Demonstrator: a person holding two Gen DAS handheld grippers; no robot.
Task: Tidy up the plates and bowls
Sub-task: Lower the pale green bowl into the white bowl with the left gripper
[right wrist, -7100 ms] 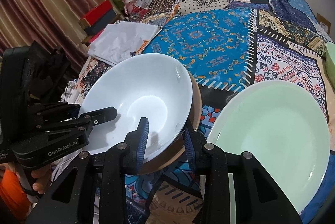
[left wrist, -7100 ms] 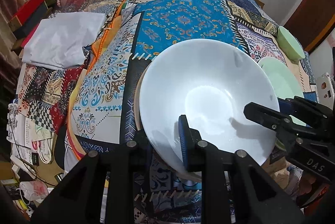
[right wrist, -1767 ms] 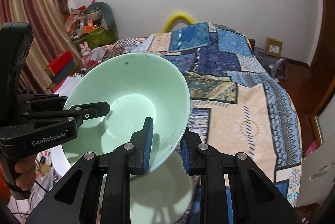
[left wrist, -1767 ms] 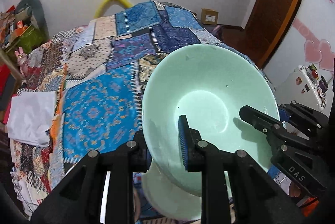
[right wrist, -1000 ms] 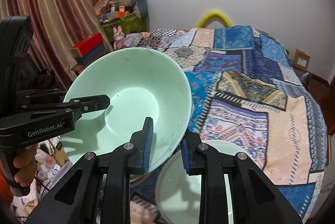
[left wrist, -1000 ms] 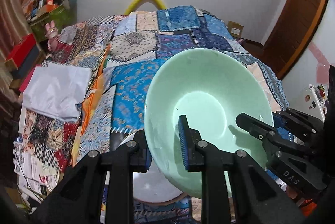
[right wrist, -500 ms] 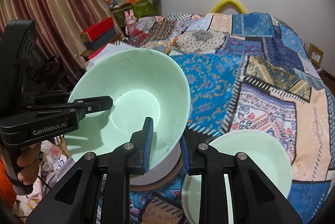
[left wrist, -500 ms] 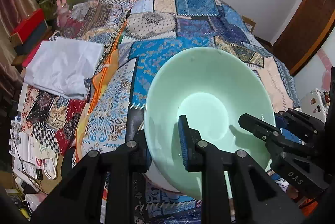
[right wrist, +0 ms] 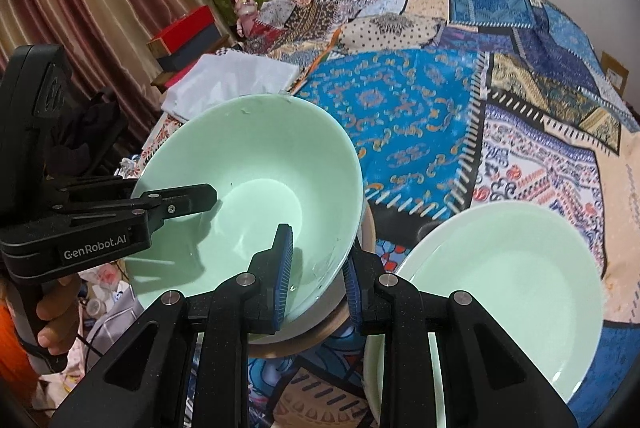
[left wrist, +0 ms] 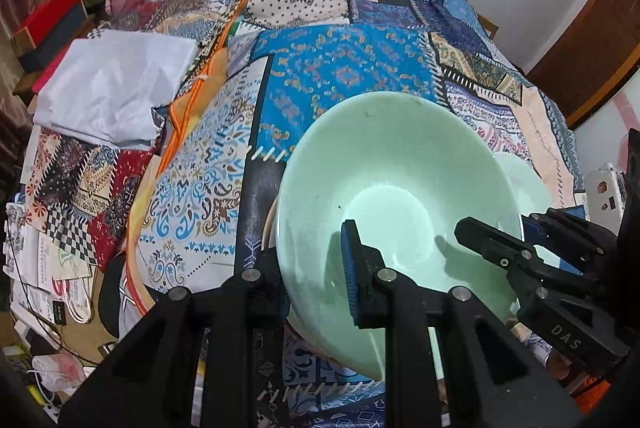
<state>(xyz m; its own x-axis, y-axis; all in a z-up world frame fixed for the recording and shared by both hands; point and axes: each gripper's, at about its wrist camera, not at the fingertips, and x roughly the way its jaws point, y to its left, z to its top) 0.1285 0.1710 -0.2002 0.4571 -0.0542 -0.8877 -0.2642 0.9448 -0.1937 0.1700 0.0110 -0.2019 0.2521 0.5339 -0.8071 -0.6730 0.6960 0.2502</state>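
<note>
both the left gripper point(left wrist: 312, 260) and the right gripper point(right wrist: 318, 274) are clamping opposite rims of the mint-green bowl point(right wrist: 256, 196), holding it tilted just above the white bowl point(right wrist: 320, 312) on the patchwork quilt point(right wrist: 420, 100), beside the green plate point(right wrist: 512, 292).

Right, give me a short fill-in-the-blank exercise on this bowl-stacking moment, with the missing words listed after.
1. Both grippers are clamped on the rim of a ____-coloured bowl.
2. The left gripper and the right gripper hold the bowl on ____ sides.
3. On the bedspread beside the bowl lies a pale green ____.
4. The cloth folded on the bed is ____.

Missing words: green; opposite; plate; white
</note>
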